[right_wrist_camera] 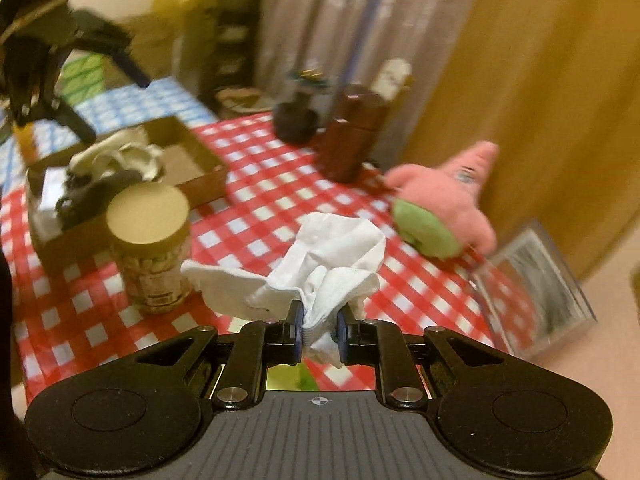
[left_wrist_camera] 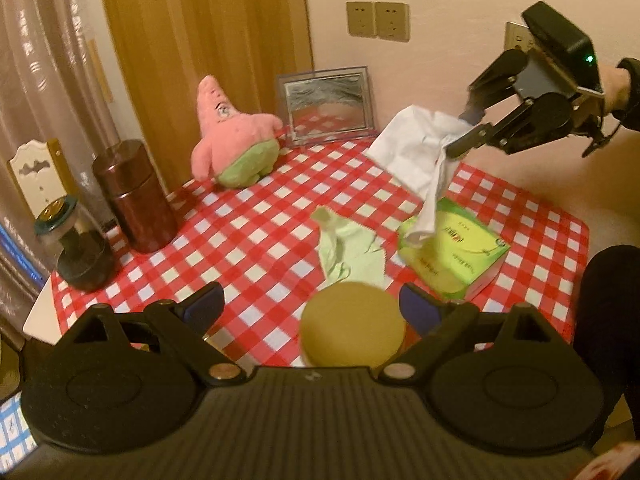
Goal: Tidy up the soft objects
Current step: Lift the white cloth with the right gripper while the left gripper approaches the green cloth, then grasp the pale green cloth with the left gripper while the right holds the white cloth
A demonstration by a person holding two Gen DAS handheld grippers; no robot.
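Note:
My right gripper (right_wrist_camera: pixel 318 330) is shut on a white cloth (right_wrist_camera: pixel 332 252) and holds it above the red checked table; in the left wrist view the gripper (left_wrist_camera: pixel 466 130) and the hanging cloth (left_wrist_camera: pixel 416 148) are at the far right. A pink starfish plush (left_wrist_camera: pixel 232 136) sits at the back of the table, also in the right wrist view (right_wrist_camera: pixel 444 200). A pale green cloth (left_wrist_camera: pixel 348 246) lies crumpled mid-table. A cardboard box (right_wrist_camera: pixel 200 184) holds several soft items. My left gripper (left_wrist_camera: pixel 312 308) is open and empty above the table's front edge.
A jar with a tan lid (left_wrist_camera: pixel 352 324) stands just below my left gripper, also in the right wrist view (right_wrist_camera: pixel 152 248). A green tissue pack (left_wrist_camera: pixel 456 252), a brown canister (left_wrist_camera: pixel 136 196), a dark glass jar (left_wrist_camera: pixel 80 248) and a picture frame (left_wrist_camera: pixel 328 104) stand on the table.

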